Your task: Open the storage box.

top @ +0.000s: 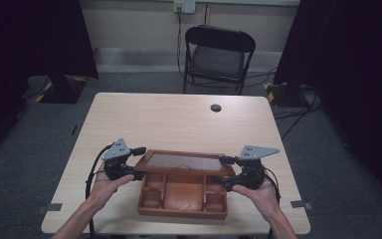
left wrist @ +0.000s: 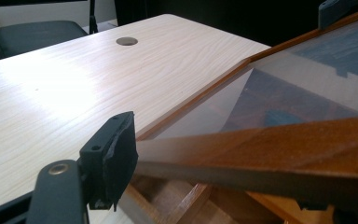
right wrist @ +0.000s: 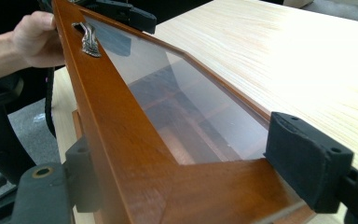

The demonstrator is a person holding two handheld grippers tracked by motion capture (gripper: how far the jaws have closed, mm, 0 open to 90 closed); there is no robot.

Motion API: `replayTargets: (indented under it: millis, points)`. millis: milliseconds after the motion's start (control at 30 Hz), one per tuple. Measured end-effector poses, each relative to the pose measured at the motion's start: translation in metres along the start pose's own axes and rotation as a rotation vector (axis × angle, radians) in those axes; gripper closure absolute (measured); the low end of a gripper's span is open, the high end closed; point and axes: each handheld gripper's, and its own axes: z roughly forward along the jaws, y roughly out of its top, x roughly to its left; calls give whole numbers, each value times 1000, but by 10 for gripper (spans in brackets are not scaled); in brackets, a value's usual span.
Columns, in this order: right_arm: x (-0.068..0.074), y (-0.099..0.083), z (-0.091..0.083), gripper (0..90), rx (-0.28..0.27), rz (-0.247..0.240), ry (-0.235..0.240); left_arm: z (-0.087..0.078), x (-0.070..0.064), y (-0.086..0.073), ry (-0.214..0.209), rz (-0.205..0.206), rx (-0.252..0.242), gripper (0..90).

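Grippers (top: 140,163) (top: 221,170) clamped on lid (top: 183,162)

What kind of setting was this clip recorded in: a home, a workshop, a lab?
Most likely a recording lab or studio. The light wooden table stands on grey carpet between black curtains, with a black folding chair and trailing floor cables behind it. Two grippers hold a brown wooden glass-lidded box.

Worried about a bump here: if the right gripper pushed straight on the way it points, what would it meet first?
Likely the left gripper; the right gripper is already clamped on the lid.
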Motion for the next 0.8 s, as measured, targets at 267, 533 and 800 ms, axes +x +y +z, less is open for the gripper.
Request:
replayTargets:
  millis: [267,533,800]
  points:
    - [-7,0,-5,235,-12,12,-25,5,2,0,-23,-22,-20,316]
    - [-13,4,-9,332,-69,16,-54,7,7,7,-32,-50,-28,338]
    - [-20,5,-9,408,-81,34,-55,8,11,10,-35,-39,-38,368]
